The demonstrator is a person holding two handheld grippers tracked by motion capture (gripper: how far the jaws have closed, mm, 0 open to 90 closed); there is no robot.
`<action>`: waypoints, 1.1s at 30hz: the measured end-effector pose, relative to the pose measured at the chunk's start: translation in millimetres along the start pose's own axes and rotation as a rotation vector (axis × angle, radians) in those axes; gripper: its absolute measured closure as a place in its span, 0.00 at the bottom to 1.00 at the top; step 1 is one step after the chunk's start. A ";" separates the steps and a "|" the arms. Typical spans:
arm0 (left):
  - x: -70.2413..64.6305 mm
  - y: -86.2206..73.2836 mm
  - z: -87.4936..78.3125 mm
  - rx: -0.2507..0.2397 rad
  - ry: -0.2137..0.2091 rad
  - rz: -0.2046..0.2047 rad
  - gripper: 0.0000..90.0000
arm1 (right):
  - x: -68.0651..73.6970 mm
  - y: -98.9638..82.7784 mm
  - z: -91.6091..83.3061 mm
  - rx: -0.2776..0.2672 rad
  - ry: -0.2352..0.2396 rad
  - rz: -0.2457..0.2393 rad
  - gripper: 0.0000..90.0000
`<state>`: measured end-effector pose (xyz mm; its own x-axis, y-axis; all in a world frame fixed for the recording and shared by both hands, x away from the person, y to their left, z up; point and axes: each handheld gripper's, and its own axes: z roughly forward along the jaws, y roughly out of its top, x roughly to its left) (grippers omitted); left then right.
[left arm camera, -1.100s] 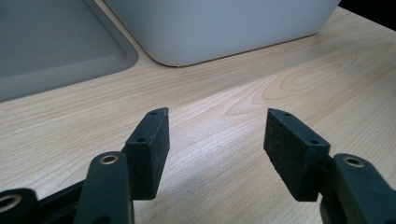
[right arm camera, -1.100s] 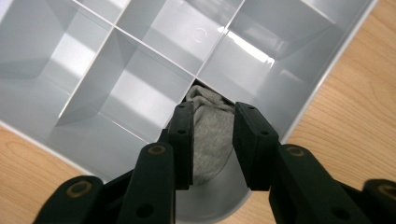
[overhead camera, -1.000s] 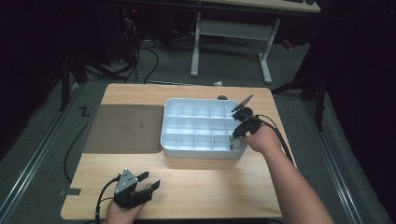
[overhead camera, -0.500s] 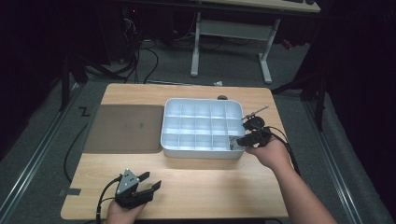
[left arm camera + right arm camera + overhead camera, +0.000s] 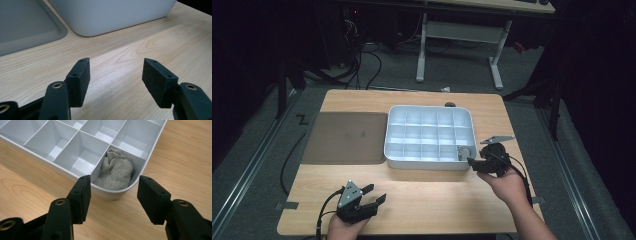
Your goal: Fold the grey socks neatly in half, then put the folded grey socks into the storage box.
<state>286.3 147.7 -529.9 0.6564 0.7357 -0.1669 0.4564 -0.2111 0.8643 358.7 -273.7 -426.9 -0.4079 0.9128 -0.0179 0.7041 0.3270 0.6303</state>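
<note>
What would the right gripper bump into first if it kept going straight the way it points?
Probably the rounded corner wall of the white plastic divided tray, right ahead of the open right gripper. Just behind that wall lies the grey rolled-up sock. Depth is hard to judge.

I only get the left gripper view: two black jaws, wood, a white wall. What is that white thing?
Observer: A white tray split into many small compartments.
Operator: Anything in it?
Observer: A grey sock, bunched in the near right corner compartment.
Operator: Where's the other gripper?
Observer: The right gripper is just outside that corner; its jaws have just been opening and nothing is between them.
</note>
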 end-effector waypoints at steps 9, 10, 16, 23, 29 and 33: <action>-2.8 2.2 4.5 -0.003 0.007 0.009 0.41 | 9.6 -48.9 7.8 -0.124 0.023 0.006 0.43; -3.2 1.7 4.9 -0.005 0.009 0.008 0.41 | 11.4 -54.0 10.5 -0.131 0.021 0.008 0.42; -4.1 -0.1 5.7 0.002 0.008 -0.001 0.40 | 25.8 -90.0 25.1 -0.202 0.024 0.030 0.39; -8.4 -0.7 2.4 0.001 0.019 0.008 0.39 | 38.6 -120.9 19.9 -0.285 0.014 0.023 0.42; -12.8 1.3 0.3 -0.007 0.031 0.010 0.39 | 27.1 -126.2 20.1 -0.290 0.014 0.053 0.42; -13.7 2.3 1.8 -0.008 0.024 0.006 0.39 | 26.0 -129.9 18.6 -0.297 0.010 0.058 0.42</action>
<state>279.5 136.0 -526.5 0.6447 0.7495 -0.1503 0.4478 -0.2109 0.8689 267.6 -287.9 -523.7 -0.3790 0.9249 0.0316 0.5262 0.1873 0.8295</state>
